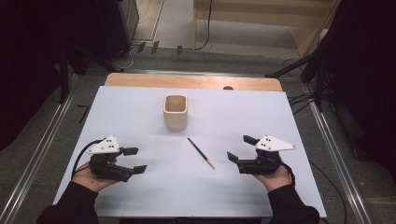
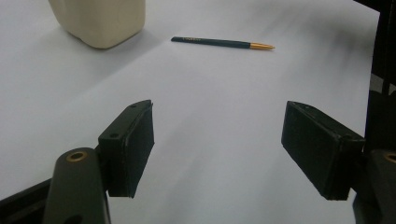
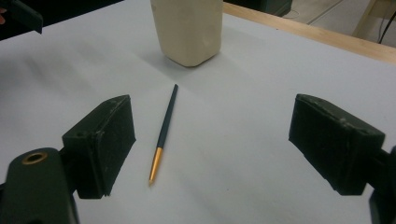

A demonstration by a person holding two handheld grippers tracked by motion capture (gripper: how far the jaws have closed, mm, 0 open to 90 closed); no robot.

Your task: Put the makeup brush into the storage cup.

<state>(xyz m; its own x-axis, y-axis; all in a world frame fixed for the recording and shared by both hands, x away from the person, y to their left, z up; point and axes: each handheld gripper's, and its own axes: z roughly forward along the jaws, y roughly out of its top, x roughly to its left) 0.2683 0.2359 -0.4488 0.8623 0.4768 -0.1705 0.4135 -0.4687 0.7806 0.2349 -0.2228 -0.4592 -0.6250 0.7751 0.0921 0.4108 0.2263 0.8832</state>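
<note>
1. Nothing picked up so far: pen (image 1: 201, 152) lying flat on the white tabletop (image 1: 140, 112), touched by neither claw.
2. Pen position: roughly mid-tabletop, just near of the cream cup (image 1: 175, 112) and a little to its right, apart from it, running diagonally with the dark end toward the cup and the gold tip pointing near and right.
3. Cup standing upright toward the far side of the tabletop, looking empty from the high view.
4. Left claw (image 1: 134, 160) held at the near left, well apart from the pen, jaws spread wide with nothing between them; in the left gripper view, pen (image 2: 222, 43) and cup (image 2: 100, 21) far ahead, beyond the jaws.
5. Right claw (image 1: 240, 148) held at the near right, also gaping open and empty, the closer of the two to the pen's gold tip; in the right gripper view, pen (image 3: 164, 132) lying ahead between the spread jaws, nearer the left one, with the cup (image 3: 189, 29) behind it.
6. Judged stage: the very start, hands merely poised on either side.
7. Left to do, presumably: reach in with the right claw, close on the pen, lift it, carry it over the cup and drop it in upright.
8. Likely snag: a thin pen flat on the tabletop, easy to roll or slip when pinched.
</note>
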